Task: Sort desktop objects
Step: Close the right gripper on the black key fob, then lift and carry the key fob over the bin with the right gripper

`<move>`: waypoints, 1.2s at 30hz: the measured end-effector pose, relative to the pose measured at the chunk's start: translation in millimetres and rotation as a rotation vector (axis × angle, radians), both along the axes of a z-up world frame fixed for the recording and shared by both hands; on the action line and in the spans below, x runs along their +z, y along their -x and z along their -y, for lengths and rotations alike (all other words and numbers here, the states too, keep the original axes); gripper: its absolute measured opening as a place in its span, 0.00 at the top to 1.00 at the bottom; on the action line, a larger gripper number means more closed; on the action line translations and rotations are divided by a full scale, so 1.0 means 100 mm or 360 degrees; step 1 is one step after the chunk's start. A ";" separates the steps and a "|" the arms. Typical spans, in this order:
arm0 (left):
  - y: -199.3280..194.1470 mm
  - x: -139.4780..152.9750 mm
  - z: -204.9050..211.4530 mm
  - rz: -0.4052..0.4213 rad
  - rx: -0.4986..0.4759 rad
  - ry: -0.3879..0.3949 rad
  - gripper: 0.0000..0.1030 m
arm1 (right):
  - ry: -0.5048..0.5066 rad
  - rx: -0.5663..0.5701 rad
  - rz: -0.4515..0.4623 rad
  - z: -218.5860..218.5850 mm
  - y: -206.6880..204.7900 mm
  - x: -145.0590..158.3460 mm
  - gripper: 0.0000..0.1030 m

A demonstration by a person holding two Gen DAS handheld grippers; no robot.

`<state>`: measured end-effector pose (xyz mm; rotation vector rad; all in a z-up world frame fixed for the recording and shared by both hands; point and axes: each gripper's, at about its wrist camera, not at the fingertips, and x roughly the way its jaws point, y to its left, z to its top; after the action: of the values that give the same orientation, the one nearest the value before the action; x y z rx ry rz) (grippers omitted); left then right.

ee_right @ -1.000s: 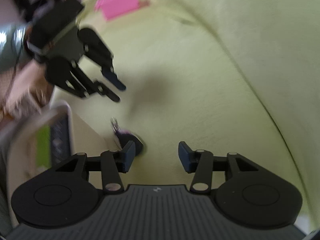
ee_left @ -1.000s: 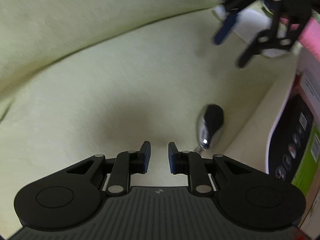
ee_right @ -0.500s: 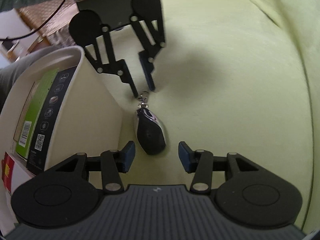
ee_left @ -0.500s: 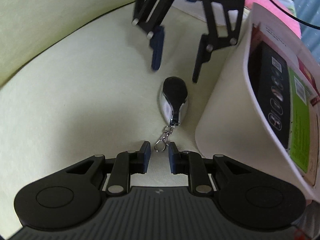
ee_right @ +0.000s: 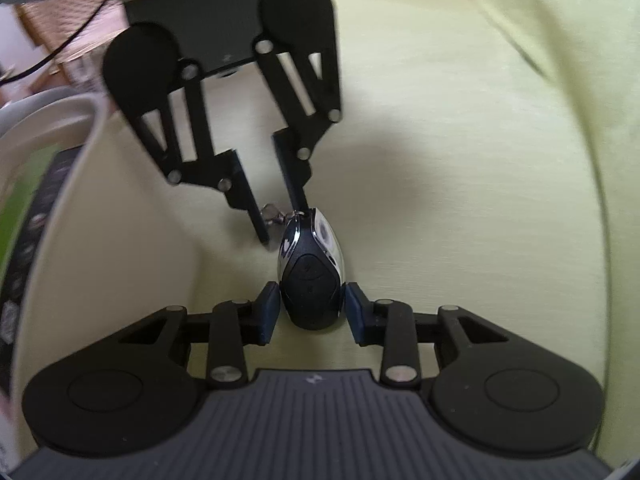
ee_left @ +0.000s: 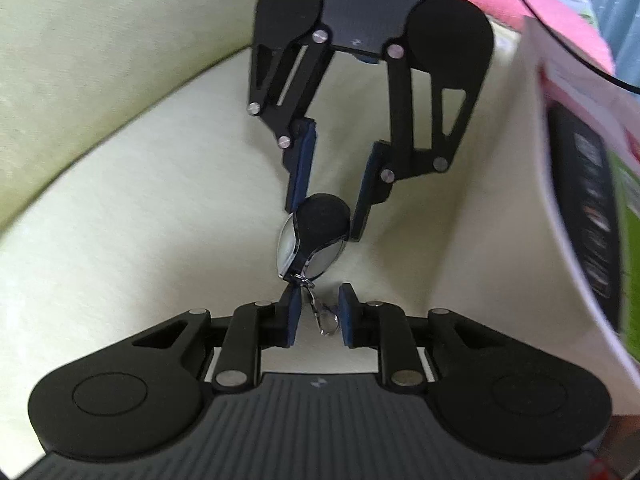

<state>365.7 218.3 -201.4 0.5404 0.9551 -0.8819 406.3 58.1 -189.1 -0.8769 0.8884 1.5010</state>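
one key fob (ee_right: 311, 276) sits pinched between the right tongs (ee_right: 311, 312); the left tongs (ee_left: 317, 316) stay spread around its one clip (ee_left: 320, 312).

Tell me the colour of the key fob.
Black with shiny silver trim; key fob shows best in the right wrist view.

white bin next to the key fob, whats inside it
The white bin holds a printed box, black panel with a green side, upright against its wall. The bin's rim hides whatever lies deeper. The key fob sits outside, beside it.
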 end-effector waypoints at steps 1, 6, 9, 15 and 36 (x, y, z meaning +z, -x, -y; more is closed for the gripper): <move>-0.03 0.00 -0.01 0.0022 0.0028 -0.0008 0.76 | -0.0003 -0.0035 0.0021 0.00 -0.02 0.01 0.70; -0.09 0.00 -0.09 0.0069 0.0111 -0.0030 0.75 | -0.0056 -0.0118 0.0025 0.03 -0.02 0.05 0.46; -0.08 -0.02 -0.10 0.0068 0.0142 -0.0034 0.75 | -0.0048 -0.0137 0.0050 0.04 0.00 0.03 0.46; -0.03 -0.07 -0.12 0.0078 0.0184 -0.0040 0.75 | -0.0027 -0.0242 0.0002 0.04 -0.03 -0.01 0.50; 0.49 0.10 -0.19 0.0131 0.0488 -0.0054 0.74 | -0.0061 -0.0448 0.0215 0.28 0.07 0.61 0.67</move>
<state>316.5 236.8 -191.9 0.4409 0.9489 -0.5655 399.2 30.6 -127.7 -0.7802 0.8427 1.1979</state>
